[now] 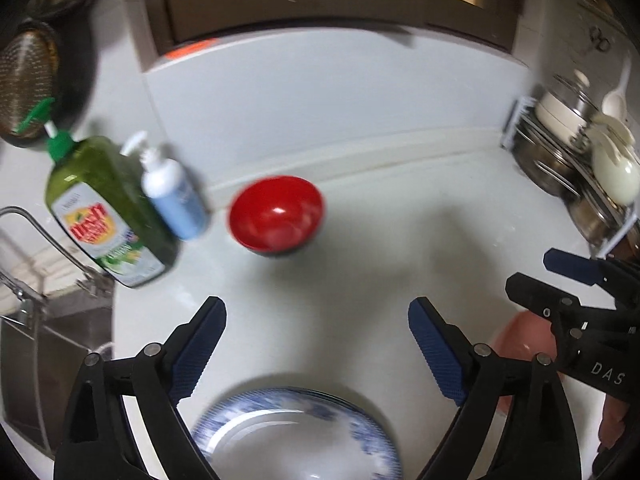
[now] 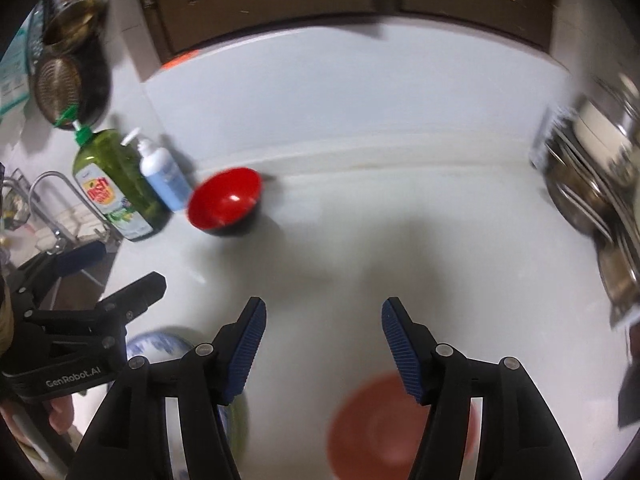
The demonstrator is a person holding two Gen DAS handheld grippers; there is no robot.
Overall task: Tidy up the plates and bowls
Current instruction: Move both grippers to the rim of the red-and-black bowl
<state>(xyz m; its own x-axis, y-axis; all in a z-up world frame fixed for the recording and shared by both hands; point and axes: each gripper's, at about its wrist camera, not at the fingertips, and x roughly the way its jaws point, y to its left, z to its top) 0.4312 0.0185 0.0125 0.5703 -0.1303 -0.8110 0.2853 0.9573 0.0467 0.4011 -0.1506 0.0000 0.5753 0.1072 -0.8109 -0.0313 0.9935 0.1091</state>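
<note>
Bowls sit mouth-up on the white counter (image 1: 360, 168): a red bowl (image 1: 276, 214) near the back beside the soap bottles (image 1: 120, 208), a pink bowl (image 2: 400, 428) and flat blue-patterned plates (image 1: 296, 436) nearer, under the spread, empty left gripper (image 1: 318, 348) and right gripper (image 2: 324, 344).

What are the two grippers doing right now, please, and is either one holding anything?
Left gripper: open, empty, above the blue-patterned plate.
Right gripper: open, empty, above the pink bowl.
</note>
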